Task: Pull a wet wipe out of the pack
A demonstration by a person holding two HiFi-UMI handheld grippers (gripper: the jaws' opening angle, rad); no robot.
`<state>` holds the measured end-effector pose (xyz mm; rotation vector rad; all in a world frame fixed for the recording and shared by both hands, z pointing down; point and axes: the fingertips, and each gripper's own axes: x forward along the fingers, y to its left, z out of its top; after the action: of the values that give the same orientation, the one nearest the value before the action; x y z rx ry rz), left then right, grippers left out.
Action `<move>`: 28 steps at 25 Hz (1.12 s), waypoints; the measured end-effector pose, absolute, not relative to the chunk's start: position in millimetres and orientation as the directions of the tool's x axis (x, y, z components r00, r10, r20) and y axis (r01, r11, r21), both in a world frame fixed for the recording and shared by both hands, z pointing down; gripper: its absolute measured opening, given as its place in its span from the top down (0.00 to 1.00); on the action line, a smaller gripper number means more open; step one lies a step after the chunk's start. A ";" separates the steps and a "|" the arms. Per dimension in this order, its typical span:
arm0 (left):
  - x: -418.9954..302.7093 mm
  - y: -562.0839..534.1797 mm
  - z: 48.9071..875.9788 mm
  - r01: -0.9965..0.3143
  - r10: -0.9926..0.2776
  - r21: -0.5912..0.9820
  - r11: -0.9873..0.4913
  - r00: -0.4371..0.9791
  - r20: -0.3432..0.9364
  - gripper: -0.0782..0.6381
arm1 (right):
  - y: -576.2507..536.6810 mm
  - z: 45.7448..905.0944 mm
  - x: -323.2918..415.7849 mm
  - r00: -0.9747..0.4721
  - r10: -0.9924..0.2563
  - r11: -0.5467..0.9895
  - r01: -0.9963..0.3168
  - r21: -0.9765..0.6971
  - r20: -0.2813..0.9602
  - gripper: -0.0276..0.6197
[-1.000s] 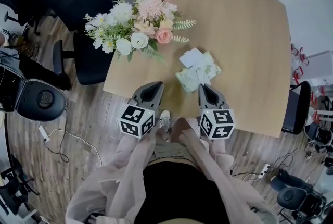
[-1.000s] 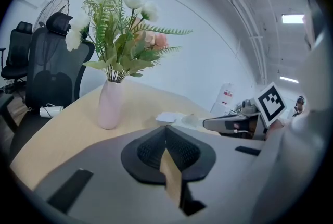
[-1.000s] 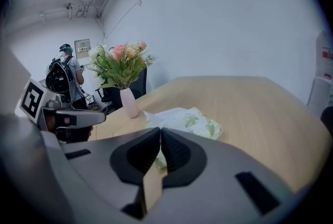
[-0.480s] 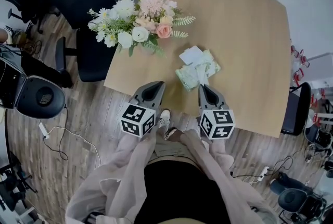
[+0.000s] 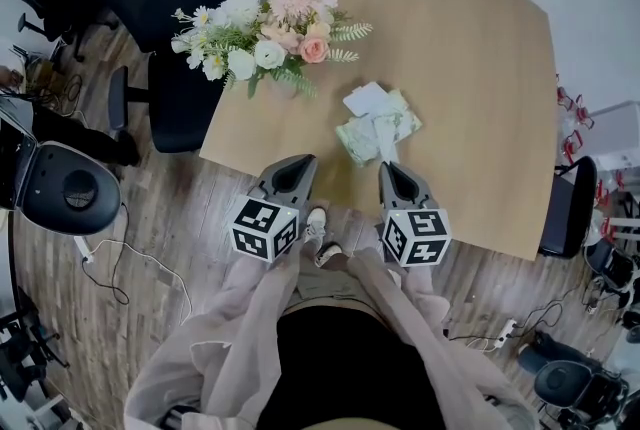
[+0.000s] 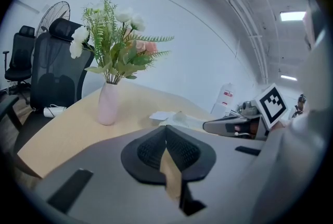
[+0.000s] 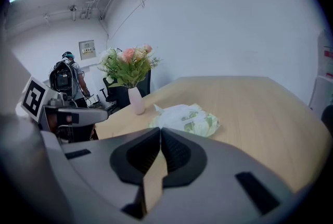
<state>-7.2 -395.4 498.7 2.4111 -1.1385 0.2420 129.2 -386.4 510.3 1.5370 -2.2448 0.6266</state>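
Both grippers were parked at the near table edge. Left gripper (image 5: 297, 163) had its jaws pressed together with nothing between them, confirmed in the left gripper view (image 6: 166, 132). Right gripper (image 5: 388, 169) was the same: pads closed flat on each other and empty (image 7: 160, 132). The wet wipe pack (image 5: 378, 136) lay flat on the table (image 5: 470, 48), just past my right gripper's tip and not touching it. It sat close to the near edge. A white piece (image 5: 366, 101) stuck out at its far end; I couldn't tell whether that was a wipe or the flap. From the right gripper view the pack (image 7: 187, 117) was dead ahead, slightly right of the jaw line. From the left gripper view it (image 6: 179, 117) sat off to the right. The flower vase (image 5: 272, 30) occupied the table's left corner, beyond and left of the pack and well apart from it. The tabletop was bare right of the pack out to the right edge, and all the way to the far edge. My left gripper's tip sat right over the near edge, close to the left corner. Off the table to the left were a black office chair (image 5: 170, 108) and loose cable (image 5: 130, 268) on the wood floor.
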 end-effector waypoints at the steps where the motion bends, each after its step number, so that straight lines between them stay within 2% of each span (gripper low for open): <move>1: -6.9 -393.6 498.2 -0.766 -0.685 0.330 -0.551 0.641 0.345 0.88 | -384.5 510.2 129.3 -0.353 -0.781 0.314 -0.935 -0.164 0.516 0.93; 28: 1.9 -350.1 491.2 -0.769 -0.686 0.315 -0.557 0.639 0.349 0.88 | -336.8 508.0 140.4 -0.358 -0.780 0.296 -0.934 -0.202 0.514 0.93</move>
<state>1.9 -350.1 491.2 2.4219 -1.1442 0.2570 140.4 -336.8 508.0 1.5508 -2.2517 0.6825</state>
